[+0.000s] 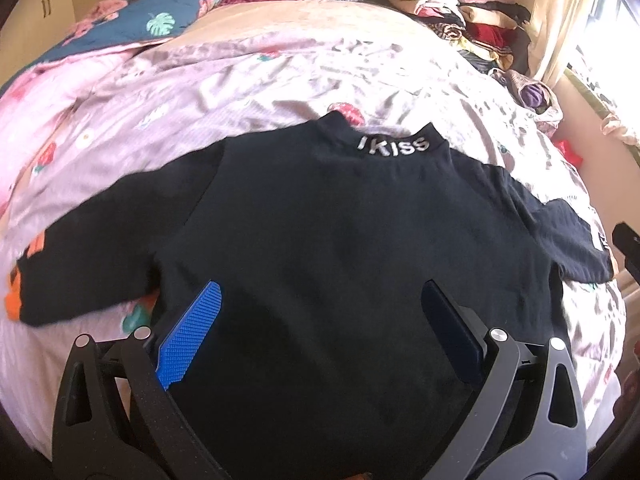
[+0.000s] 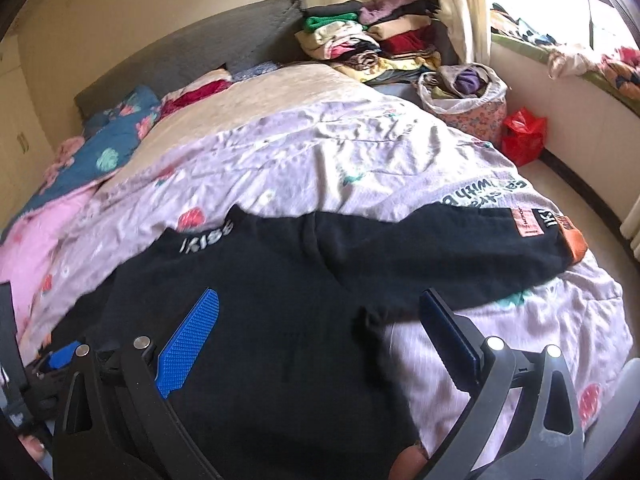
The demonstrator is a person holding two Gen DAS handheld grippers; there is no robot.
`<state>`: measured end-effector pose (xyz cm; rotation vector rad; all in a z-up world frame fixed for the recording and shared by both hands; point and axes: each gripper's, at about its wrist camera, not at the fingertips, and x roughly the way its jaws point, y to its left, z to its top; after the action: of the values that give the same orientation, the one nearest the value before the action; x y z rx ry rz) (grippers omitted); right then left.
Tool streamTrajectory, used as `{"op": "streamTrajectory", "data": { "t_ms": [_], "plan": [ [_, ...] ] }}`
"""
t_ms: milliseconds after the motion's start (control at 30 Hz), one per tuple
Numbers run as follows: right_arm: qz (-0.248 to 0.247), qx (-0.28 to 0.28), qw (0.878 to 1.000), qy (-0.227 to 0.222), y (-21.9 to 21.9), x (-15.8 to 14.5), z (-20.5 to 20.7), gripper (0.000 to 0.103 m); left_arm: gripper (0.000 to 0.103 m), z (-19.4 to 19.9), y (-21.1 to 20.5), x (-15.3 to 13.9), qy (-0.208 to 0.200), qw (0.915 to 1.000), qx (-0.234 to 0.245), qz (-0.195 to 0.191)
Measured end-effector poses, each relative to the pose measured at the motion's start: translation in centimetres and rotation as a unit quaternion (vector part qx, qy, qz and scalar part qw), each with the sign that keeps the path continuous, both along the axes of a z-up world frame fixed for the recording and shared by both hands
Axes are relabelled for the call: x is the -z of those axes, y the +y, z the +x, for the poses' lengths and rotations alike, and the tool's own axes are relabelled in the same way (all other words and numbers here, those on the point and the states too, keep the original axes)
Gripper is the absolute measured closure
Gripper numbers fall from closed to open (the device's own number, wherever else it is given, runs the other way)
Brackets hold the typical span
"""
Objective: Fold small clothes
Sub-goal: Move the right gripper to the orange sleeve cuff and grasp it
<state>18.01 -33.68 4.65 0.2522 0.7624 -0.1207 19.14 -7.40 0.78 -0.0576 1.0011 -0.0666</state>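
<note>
Black shirt point(image 1: 320, 240) lies spread flat on the bed point(image 1: 240, 80); left gripper point(image 1: 320, 320) and right gripper point(image 2: 320, 328) both hover over it, spread wide, gripping nothing.

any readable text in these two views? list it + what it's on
"IKISS": white letters on the collar of the black sweater.
"IKI…": white print near the sleeve cuff, cut off.
Pink label on that sleeve: print too small to read.
"with": part of the black upside-down lettering on the quilt; the rest is unclear.
White patch on the sleeve: blurred.
</note>
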Motion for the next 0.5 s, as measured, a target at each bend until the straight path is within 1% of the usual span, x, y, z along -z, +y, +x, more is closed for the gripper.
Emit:
{"op": "streamTrajectory", "data": {
  "t_ms": [100,267,400,500],
  "plan": [
    [0.001,0.012,1.000,0.007,-1.3,0.1,1.4,0.004,0.009,1.5,-1.3,0.0,0.003,1.0000,0.004,-0.001],
    [0.005,0.061,0.998,0.004,-5.6,0.3,2.7,0.004,0.009,3.1,-3.2,0.4,0.006,0.9998,0.017,0.009],
    [0.023,0.094,0.995,0.012,-9.0,1.5,2.5,0.004,0.009,4.3,-4.5,1.3,0.016,0.9995,0.025,0.013],
    [0.016,0.122,0.992,0.024,-11.4,2.7,2.4,0.004,0.009,4.9,-5.4,1.9,0.022,0.9991,0.034,0.016]
  ]
}}
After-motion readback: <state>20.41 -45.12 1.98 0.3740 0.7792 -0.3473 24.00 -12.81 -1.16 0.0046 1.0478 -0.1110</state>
